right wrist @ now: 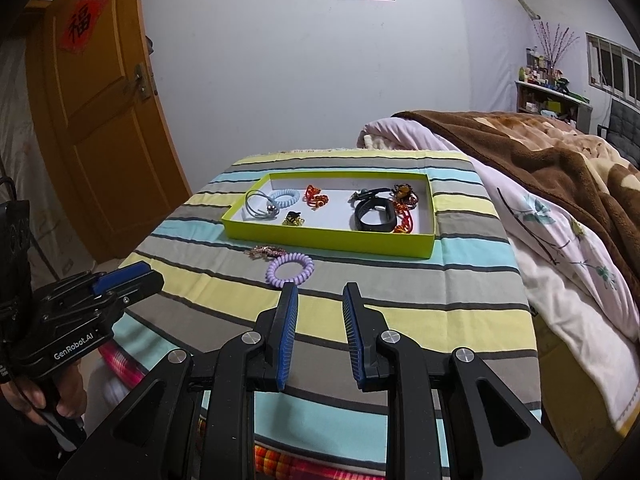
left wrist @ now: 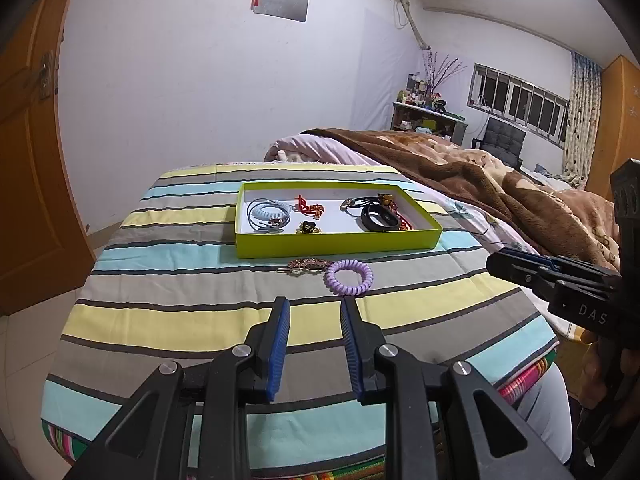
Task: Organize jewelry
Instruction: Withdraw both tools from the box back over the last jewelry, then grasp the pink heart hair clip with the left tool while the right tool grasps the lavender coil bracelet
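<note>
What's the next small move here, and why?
Probably ease the right claw forward onto the purple coil hair tie. It lies just ahead of that claw's open, empty jaws, outside the green tray, beside the gold hair clip. The rest already sits inside the tray.

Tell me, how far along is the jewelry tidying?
Mostly done, it seems. The green box already holds several pieces, including a light blue coil tie and a black band. Nothing is in hand: the left gripper and right gripper are both open and empty. Left outside on the striped cloth: a purple coil hair tie and a gold hair clip.
</note>
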### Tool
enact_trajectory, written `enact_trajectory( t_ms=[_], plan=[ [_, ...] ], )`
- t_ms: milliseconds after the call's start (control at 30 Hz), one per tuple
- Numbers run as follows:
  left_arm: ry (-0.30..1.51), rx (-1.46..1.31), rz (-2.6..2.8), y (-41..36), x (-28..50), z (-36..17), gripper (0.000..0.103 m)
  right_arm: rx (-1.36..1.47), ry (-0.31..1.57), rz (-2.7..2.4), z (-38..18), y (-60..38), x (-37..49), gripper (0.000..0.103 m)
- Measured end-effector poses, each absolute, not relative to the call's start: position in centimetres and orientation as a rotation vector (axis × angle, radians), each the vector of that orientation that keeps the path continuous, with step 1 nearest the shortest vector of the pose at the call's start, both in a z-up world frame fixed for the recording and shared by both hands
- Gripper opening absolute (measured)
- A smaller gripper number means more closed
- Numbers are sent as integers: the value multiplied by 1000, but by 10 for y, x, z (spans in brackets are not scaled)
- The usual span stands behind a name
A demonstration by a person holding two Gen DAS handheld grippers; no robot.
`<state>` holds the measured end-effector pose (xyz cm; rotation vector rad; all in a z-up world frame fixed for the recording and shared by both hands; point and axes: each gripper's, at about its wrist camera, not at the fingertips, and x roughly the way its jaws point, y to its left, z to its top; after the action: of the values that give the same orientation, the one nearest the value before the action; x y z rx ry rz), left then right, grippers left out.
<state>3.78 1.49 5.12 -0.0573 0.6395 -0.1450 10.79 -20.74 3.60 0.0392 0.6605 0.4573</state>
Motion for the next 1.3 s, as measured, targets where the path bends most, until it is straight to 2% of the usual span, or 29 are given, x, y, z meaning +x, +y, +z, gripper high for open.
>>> enact_trajectory(
  t_ms=[733, 1300],
  plan=[
    [660, -34, -145, 31, 87, 35, 26, 13, 738, 455, 10, -172, 152, 24],
    [688, -51, -162, 49, 115, 17, 26, 21, 901, 444, -32, -129, 209, 24]
  ],
)
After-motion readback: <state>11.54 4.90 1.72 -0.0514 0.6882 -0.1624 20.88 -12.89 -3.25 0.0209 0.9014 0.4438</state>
